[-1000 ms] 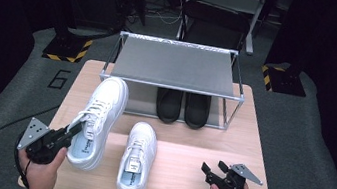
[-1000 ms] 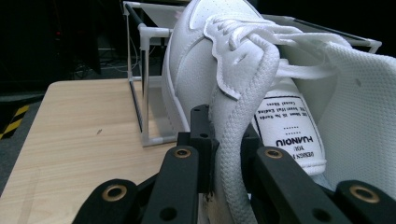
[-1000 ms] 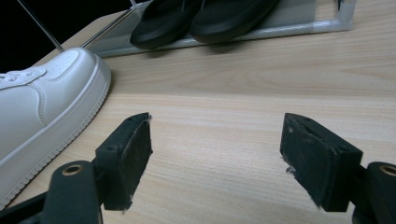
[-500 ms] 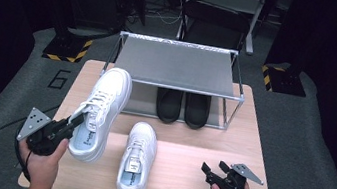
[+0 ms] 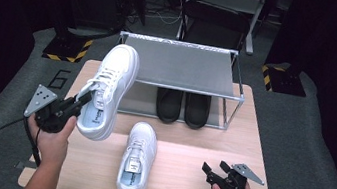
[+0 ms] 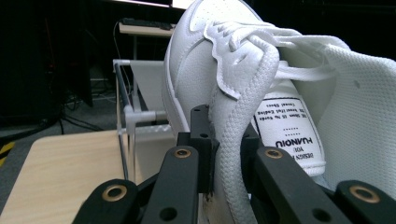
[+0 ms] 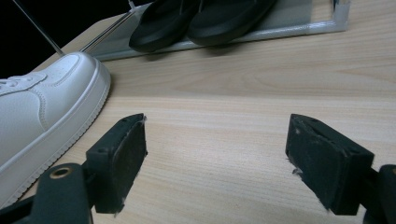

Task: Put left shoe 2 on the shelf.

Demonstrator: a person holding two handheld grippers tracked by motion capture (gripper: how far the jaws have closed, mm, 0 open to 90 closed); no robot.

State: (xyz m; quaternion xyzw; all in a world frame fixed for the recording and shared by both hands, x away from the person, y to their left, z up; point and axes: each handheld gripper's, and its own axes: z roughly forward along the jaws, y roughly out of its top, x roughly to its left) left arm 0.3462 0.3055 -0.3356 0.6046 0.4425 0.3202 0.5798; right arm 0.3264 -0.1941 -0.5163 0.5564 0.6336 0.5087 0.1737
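— Seen from the high view: left gripper (image 5: 86, 98) clamped on the collar of a white shoe (image 5: 106, 90), held off the table (image 5: 184, 178), toe toward 12 o'clock, near the rack (image 5: 181, 66). Second shoe (image 5: 136, 163) flat at 6 o'clock.

— From the left gripper view: tongue label legible (image 6: 287, 135), missing from above. Right gripper (image 7: 215, 163) wide apart, nothing between, just opened a little further.

— Against a second ago: shoe higher, nearer the rack.

— Hard to make out: black pair (image 5: 183, 108) under the shelf, half covered; held shoe's toe cut off up close.
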